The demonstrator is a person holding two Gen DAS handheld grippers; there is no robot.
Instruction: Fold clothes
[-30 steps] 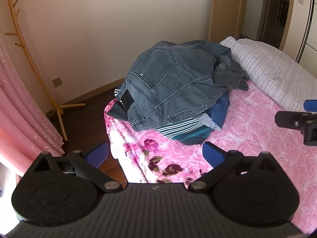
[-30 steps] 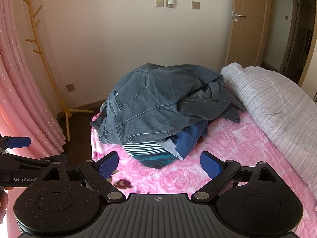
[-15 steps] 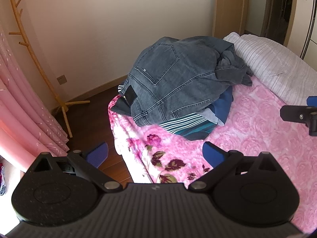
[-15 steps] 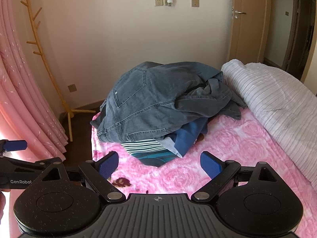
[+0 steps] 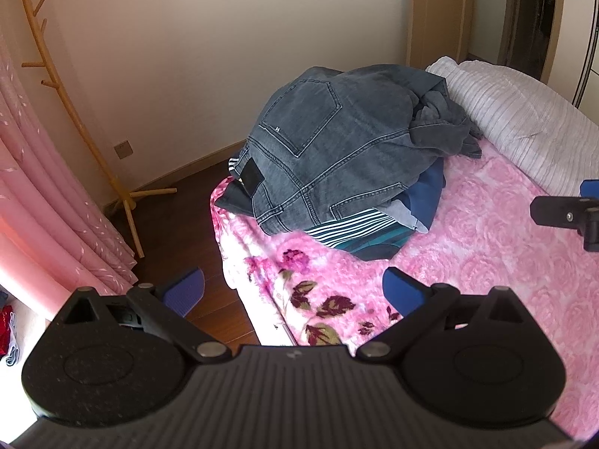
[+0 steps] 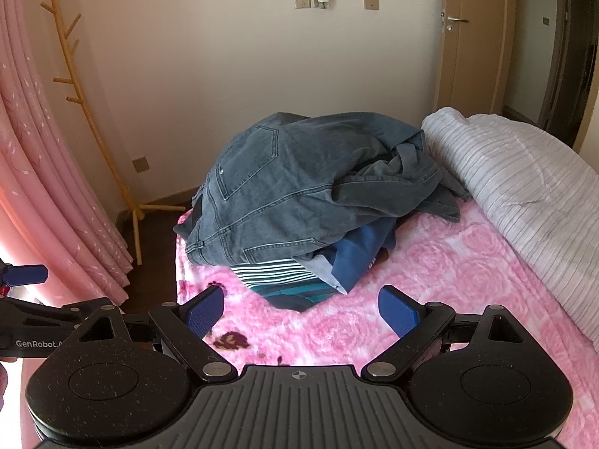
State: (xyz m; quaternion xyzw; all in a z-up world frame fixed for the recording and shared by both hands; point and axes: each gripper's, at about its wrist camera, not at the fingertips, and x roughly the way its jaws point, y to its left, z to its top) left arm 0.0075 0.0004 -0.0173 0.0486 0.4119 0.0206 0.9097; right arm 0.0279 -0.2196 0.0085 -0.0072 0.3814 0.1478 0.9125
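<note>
A: Where are the clothes?

B: Grey jeans (image 6: 299, 187) top a heap, over a blue garment (image 6: 359, 258) and a striped top (image 6: 277, 271), at the corner of a pink floral blanket (image 6: 430, 284).

A: And the tools?

B: The left gripper (image 5: 294, 290) and right gripper (image 6: 301, 310) hover short of the heap, jaws spread wide, holding nothing.

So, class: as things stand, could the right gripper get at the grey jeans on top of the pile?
Probably yes. The right gripper is open and empty, and only bare pink blanket lies between it and the jeans, which top the pile uncovered.
</note>
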